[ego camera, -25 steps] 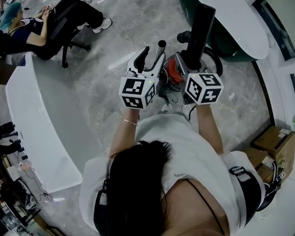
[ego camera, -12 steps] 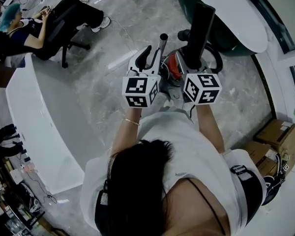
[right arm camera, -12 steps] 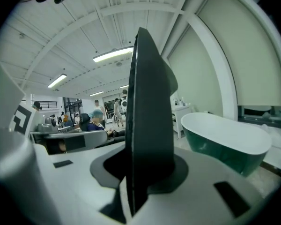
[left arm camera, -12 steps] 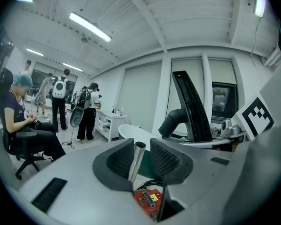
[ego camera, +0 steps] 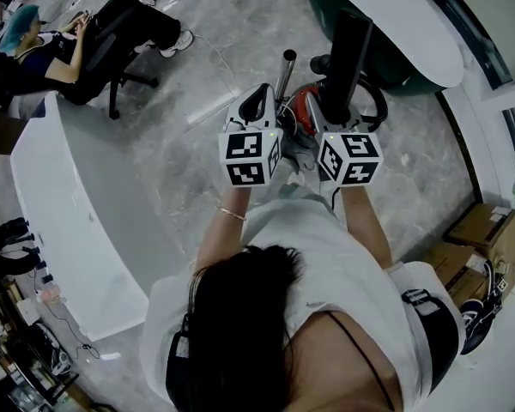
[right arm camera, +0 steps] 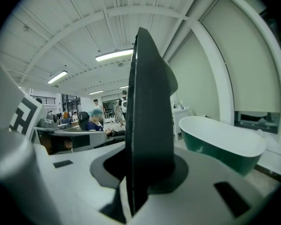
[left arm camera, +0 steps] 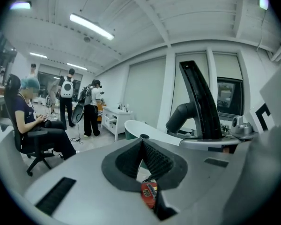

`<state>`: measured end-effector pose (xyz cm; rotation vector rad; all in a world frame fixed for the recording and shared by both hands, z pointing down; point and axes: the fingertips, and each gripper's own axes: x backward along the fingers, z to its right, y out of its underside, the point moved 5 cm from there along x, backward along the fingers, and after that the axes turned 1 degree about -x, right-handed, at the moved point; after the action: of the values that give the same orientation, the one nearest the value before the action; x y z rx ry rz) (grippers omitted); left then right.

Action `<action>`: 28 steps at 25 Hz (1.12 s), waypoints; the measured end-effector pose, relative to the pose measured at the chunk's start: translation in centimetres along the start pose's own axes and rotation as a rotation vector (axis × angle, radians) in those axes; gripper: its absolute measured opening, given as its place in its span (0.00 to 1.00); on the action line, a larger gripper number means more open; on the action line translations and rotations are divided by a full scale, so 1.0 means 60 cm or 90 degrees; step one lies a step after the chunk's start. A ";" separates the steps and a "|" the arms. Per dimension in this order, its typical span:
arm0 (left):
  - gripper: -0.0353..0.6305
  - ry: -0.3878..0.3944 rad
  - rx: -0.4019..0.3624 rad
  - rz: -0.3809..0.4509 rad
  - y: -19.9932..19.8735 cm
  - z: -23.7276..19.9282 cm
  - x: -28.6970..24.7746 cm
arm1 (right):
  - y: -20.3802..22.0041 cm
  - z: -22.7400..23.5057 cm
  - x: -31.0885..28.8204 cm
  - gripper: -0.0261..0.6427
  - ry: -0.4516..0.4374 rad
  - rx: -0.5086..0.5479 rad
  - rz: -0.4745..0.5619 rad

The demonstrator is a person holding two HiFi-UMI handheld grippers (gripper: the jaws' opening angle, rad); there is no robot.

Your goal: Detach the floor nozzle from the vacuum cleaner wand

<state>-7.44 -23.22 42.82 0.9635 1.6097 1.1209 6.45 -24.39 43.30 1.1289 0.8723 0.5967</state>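
Observation:
My right gripper [ego camera: 333,114] is shut on the black floor nozzle [ego camera: 348,54], which stands upright between its jaws as a flat dark slab [right arm camera: 147,107]. The silver wand [ego camera: 283,71] rises from the red vacuum body [ego camera: 304,114] between the two grippers. My left gripper [ego camera: 261,97] sits just left of the wand. Its jaws have just been closing and are now shut with nothing between the pads [left arm camera: 154,156]. The wand's dark open end [left arm camera: 144,136] shows just past its tips. In the left gripper view the nozzle [left arm camera: 201,102] stands to the right.
A long white curved counter [ego camera: 69,204] runs down the left. A person sits on an office chair [ego camera: 94,37] at the top left. A green and white bathtub [ego camera: 395,33] is behind the nozzle. Cardboard boxes [ego camera: 476,247] lie at the right.
The left gripper's jaws went from wide open to shut. Its cube slid a little to the right, towards the wand. The wand's end sits higher in the picture.

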 end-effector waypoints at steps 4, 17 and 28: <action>0.06 -0.003 0.008 0.002 0.001 -0.003 0.030 | 0.002 -0.025 0.020 0.19 0.010 0.011 0.010; 0.06 0.005 -0.005 -0.014 0.024 -0.005 0.105 | 0.033 -0.100 0.072 0.19 0.049 0.024 0.023; 0.06 0.039 -0.048 -0.014 0.031 0.002 0.131 | 0.045 -0.129 0.093 0.19 0.090 0.028 0.031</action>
<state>-9.28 -15.35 42.66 0.8687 1.6110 1.1979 3.02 -15.08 42.89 1.1611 0.9859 0.7064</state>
